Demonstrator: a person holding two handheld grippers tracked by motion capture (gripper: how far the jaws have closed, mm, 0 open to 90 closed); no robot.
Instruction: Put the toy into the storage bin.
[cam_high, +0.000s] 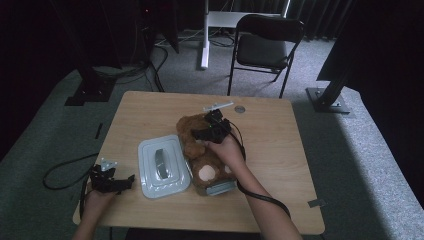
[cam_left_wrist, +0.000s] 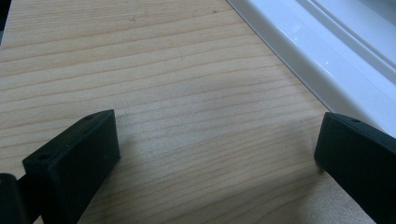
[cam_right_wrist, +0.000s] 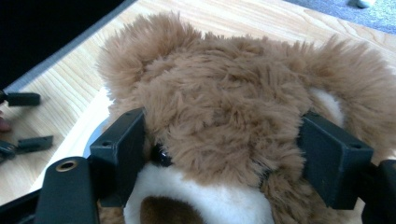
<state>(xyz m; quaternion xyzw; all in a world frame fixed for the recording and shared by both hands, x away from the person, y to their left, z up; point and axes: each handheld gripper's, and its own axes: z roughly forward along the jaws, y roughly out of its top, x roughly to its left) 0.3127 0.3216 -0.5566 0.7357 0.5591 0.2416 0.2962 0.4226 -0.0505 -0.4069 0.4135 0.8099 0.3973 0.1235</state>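
A brown teddy bear (cam_high: 206, 169) lies on its back in the middle of the wooden table (cam_high: 280, 150), head toward the far side. My right gripper (cam_high: 205, 132) hangs over that head. In the right gripper view the bear's head (cam_right_wrist: 224, 107) sits between the jaws of my right gripper (cam_right_wrist: 224, 154); the pads (cam_right_wrist: 119, 154) brush the fur at both sides without squeezing it. My left gripper (cam_high: 127, 181) rests at the table's front left, open. In its own view my left gripper (cam_left_wrist: 215, 154) has bare wood between the jaws.
A pale grey lidded box (cam_high: 162, 167) with a handle lies left of the bear; its rim (cam_left_wrist: 299, 42) runs past my left gripper. A pale object (cam_high: 220, 189) lies by the bear's feet. A small round disc (cam_high: 240, 108) sits near the far edge. A folding chair (cam_high: 265, 45) stands beyond.
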